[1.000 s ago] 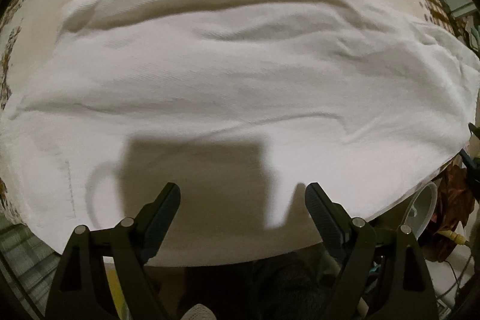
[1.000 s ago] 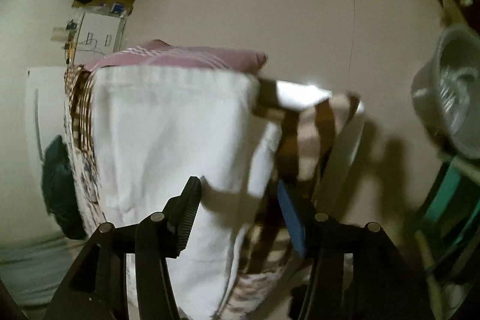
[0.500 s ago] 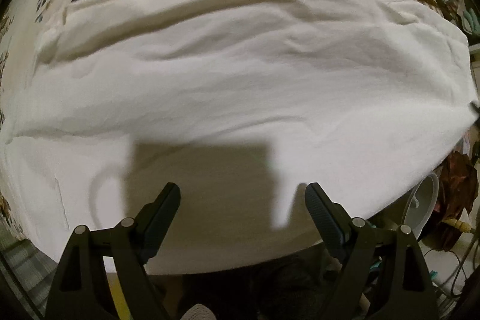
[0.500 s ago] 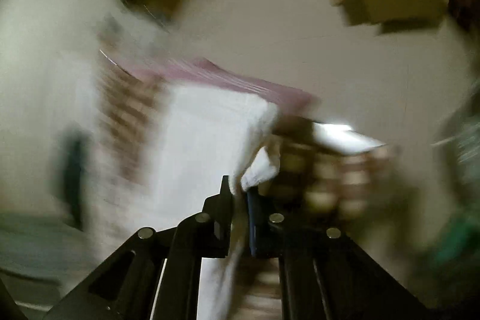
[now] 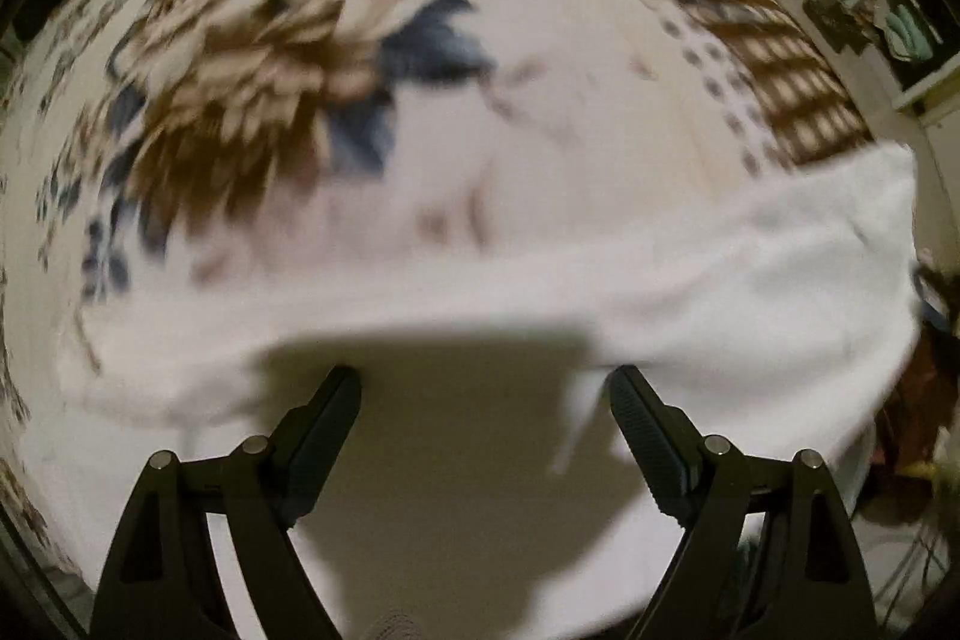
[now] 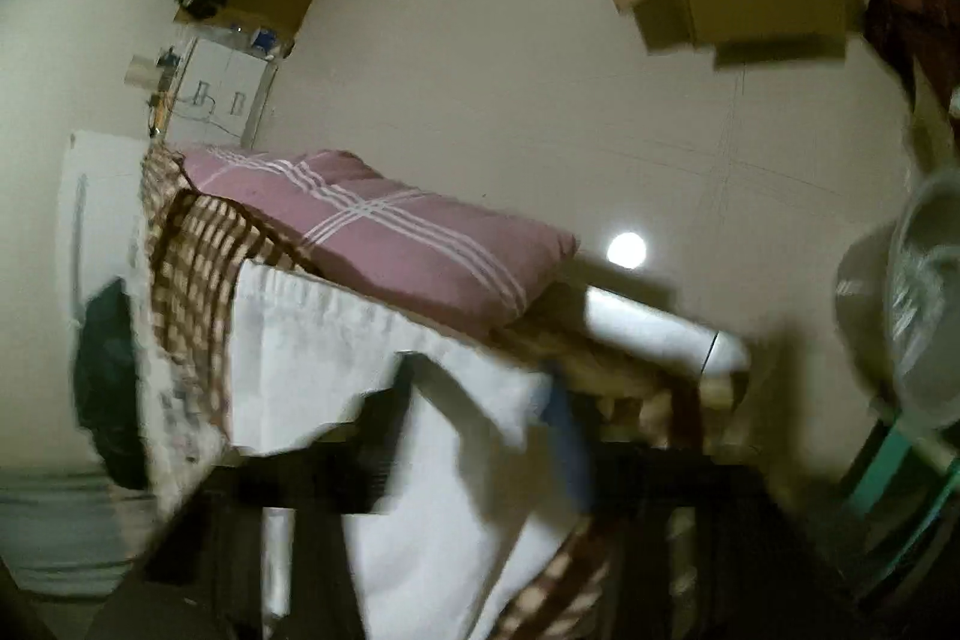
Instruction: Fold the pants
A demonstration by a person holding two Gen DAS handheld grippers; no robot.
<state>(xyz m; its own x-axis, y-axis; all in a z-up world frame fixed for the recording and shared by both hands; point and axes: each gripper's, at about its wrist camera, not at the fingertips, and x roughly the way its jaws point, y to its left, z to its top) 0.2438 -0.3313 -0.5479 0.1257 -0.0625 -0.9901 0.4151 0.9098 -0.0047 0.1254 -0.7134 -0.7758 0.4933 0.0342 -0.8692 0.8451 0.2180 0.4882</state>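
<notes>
right gripper (image 6: 480,400): smeared by motion blur, jaw gap unreadable | white pants (image 6: 336,340): near part hidden behind that blur | pants' near edge in left view cut off by frame | floral bedspread (image 5: 252,100): pattern blurred

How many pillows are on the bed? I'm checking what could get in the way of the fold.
1. A pink pillow with white stripes lies at the bed's far end, just beyond the white pants. Others may be hidden outside both views.
</notes>
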